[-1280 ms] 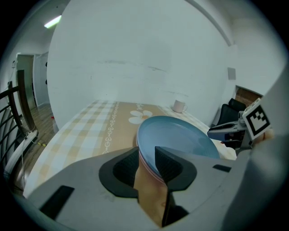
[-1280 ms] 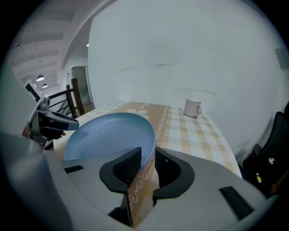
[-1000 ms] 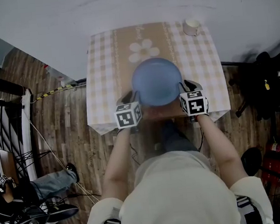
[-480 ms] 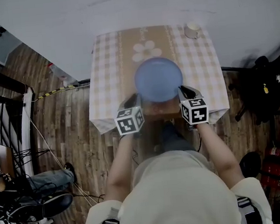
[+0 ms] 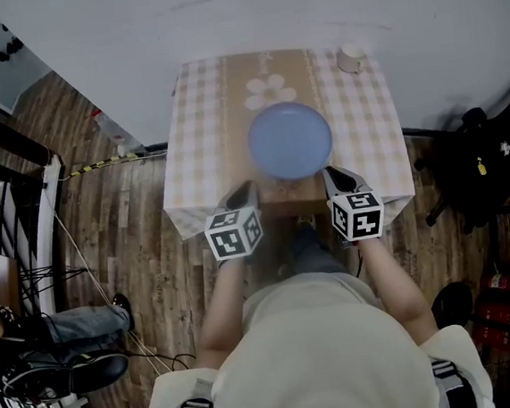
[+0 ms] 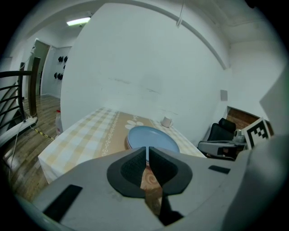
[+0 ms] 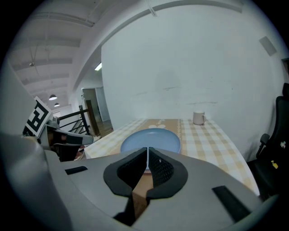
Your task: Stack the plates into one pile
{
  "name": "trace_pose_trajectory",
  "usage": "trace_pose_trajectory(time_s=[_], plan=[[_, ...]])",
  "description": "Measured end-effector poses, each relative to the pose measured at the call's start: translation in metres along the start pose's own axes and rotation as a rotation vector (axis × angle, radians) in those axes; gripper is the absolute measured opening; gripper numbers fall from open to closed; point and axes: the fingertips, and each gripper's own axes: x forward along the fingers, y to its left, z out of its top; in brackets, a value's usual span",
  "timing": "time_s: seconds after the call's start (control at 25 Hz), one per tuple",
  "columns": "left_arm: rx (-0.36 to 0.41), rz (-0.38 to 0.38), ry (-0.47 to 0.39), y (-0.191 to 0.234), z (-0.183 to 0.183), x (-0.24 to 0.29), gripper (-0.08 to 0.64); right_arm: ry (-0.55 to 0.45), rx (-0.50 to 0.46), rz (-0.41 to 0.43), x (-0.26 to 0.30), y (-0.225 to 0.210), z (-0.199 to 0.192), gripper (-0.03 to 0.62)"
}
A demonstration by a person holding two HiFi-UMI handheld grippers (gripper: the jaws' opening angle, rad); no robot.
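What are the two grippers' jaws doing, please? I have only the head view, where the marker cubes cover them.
Observer: The left gripper has just been closing; its jaws are together with nothing between them.
Operator: And the right one?
Observer: The right gripper likewise: shut, empty, just closed.
Operator: Is the blue plate alone?
Observer: Seemingly not; the left gripper view shows a paler rim under it, so it tops a pile.

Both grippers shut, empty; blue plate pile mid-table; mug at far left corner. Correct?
No: the mug is at the far right corner, per the head view. Rest stands: left gripper and right gripper just closed on nothing, blue plate pile centred on the table.
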Motion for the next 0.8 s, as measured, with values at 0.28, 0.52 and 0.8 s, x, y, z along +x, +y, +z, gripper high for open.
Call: trace_pose_trajectory(time_s=[0.28,0.52,0.8], plan=[[-0.001,-0.021,0.006,-0.005,-0.012,-0.026,0.018,-0.013,0.034,0.032,-0.018,0.012,-0.011,0.006],[-0.006,-0.037,0.014,-0.011,-0.024,-0.040,0.018,-0.025,0.037,0.056,-0.030,0.020,-0.014,0.005],[-0.003,-0.041,0.011,-0.015,-0.027,-0.045,0.017,-0.032,0.029,0.077,-0.034,0.029,-0.017,0.003]])
